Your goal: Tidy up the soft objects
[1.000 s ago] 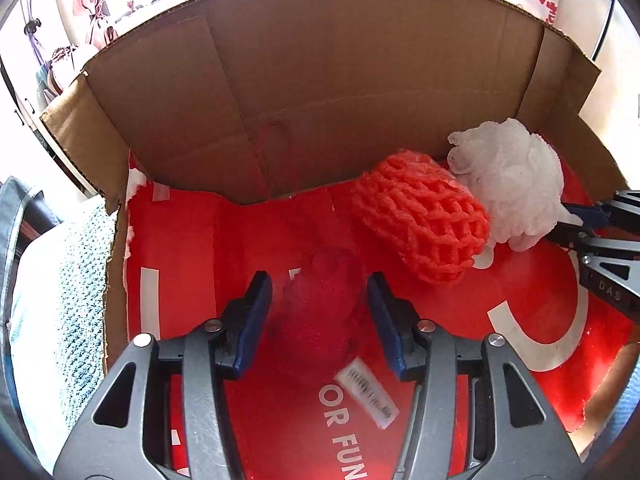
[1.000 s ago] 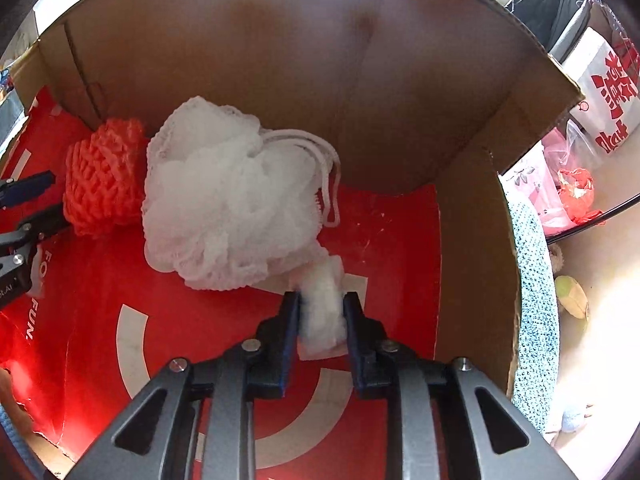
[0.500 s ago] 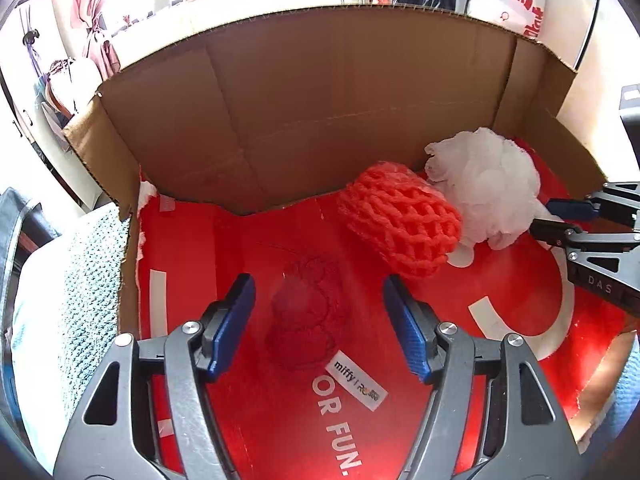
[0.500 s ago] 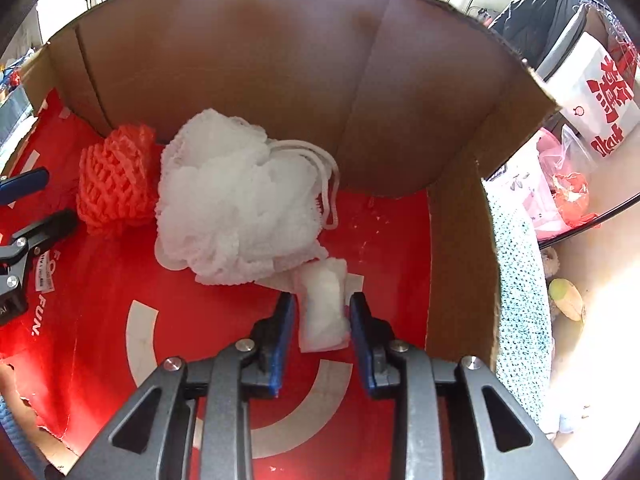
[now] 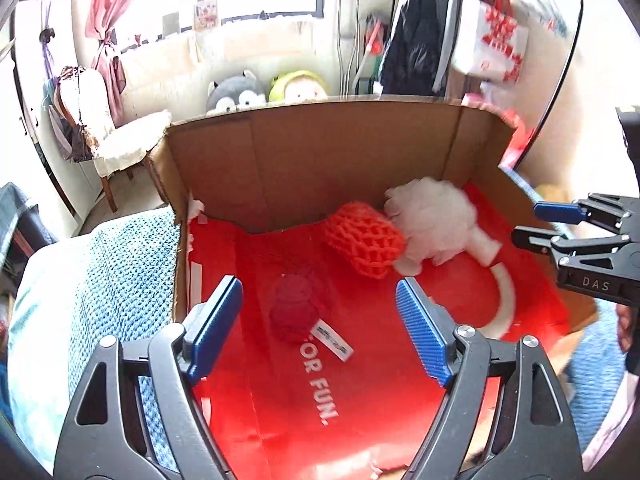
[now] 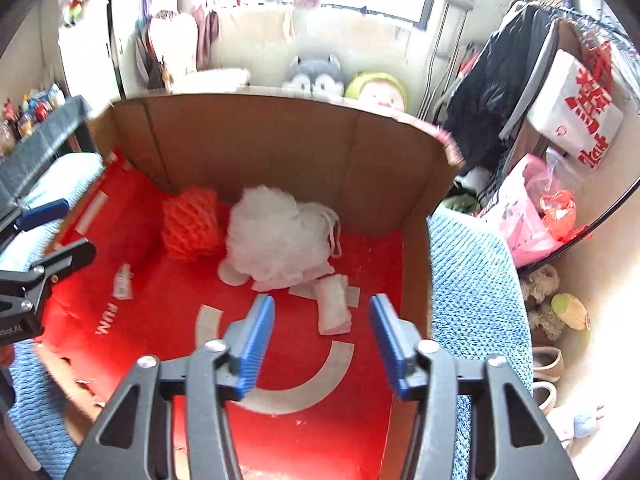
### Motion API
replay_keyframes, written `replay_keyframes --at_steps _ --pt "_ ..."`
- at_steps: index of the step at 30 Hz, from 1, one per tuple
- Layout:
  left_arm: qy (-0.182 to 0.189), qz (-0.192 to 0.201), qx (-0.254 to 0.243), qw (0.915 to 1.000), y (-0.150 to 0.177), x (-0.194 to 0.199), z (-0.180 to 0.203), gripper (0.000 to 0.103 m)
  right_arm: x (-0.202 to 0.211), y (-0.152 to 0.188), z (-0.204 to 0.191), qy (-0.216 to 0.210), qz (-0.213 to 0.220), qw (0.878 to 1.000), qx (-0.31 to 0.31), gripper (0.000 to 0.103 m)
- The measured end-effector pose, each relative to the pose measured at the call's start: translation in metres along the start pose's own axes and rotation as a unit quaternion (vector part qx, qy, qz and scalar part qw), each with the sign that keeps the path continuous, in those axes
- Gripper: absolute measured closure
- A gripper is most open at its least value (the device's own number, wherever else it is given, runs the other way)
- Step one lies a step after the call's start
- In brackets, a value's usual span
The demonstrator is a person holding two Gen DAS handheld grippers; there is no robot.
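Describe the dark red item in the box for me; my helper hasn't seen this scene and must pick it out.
Look inside the open cardboard box with the red printed floor. Near its front left, just before the open left gripper, lies a dark red mesh puff with a white tag. Unlike the orange net ball and white pouf at the back wall, it nearly matches the floor and sits alone.

**Two wrist views, one box**

Your left wrist camera looks from 7 o'clock, down into the cardboard box [image 5: 360, 152], fairly close. Your right looks from 5 o'clock. Both share the orange mesh [image 5: 364, 240] [image 6: 192, 224] and white pouf [image 5: 436, 216] [image 6: 276, 240].
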State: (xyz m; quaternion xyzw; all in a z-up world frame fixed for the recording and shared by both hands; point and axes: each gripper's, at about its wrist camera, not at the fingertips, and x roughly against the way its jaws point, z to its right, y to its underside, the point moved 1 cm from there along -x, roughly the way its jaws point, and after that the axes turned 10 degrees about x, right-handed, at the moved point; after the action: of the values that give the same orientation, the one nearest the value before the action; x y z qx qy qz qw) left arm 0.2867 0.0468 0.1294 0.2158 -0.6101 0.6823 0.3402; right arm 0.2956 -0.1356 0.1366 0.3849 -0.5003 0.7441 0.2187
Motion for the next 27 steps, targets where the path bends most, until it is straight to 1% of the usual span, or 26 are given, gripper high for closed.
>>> replay_keyframes --at_steps 2,4,6,8,10,12,16,17,18,21,23,27 --pt "0.006 0.018 0.003 0.9998 0.003 0.014 -0.005 0.017 0.017 0.004 -0.004 0.002 0.024 1.000 0.001 0.036" --pt "0.013 0.039 0.002 0.9991 0.008 0.034 0.000 0.012 0.034 0.009 -0.003 0.004 0.046 0.999 0.001 0.035" --pt "0.022 0.058 0.003 0.9981 0.006 0.049 0.008 0.009 0.052 0.015 -0.006 0.006 0.071 0.997 0.000 0.028" --pt "0.030 0.075 0.005 0.9967 0.007 0.061 0.013 0.009 0.063 0.022 0.003 0.008 0.092 0.996 -0.002 0.024" --pt "0.033 0.095 0.011 0.9949 0.012 0.078 0.015 0.006 0.077 0.029 0.005 0.009 0.112 0.994 -0.007 0.020" --pt "0.036 0.117 0.013 0.9923 0.017 0.094 0.017 0.005 0.093 0.037 0.002 0.008 0.136 0.991 -0.010 0.015" --pt "0.032 0.161 0.012 0.9864 0.032 0.121 0.026 0.003 0.126 0.056 -0.004 0.012 0.178 0.984 -0.018 0.011" --pt "0.031 0.174 0.013 0.9841 0.037 0.129 0.027 0.003 0.134 0.062 -0.007 0.017 0.190 0.981 -0.020 0.007" --pt "0.031 0.184 0.014 0.9823 0.041 0.136 0.028 0.000 0.141 0.068 -0.010 0.021 0.204 0.979 -0.022 0.003" --pt "0.028 0.210 0.018 0.9771 0.057 0.154 0.030 0.000 0.162 0.088 -0.017 0.034 0.237 0.970 -0.031 0.000" --pt "0.024 0.224 0.014 0.9742 0.068 0.164 0.033 0.000 0.174 0.100 -0.020 0.043 0.253 0.966 -0.033 0.000" --pt "0.019 0.241 0.013 0.9704 0.089 0.177 0.036 0.000 0.187 0.125 -0.031 0.063 0.274 0.959 -0.038 0.000"
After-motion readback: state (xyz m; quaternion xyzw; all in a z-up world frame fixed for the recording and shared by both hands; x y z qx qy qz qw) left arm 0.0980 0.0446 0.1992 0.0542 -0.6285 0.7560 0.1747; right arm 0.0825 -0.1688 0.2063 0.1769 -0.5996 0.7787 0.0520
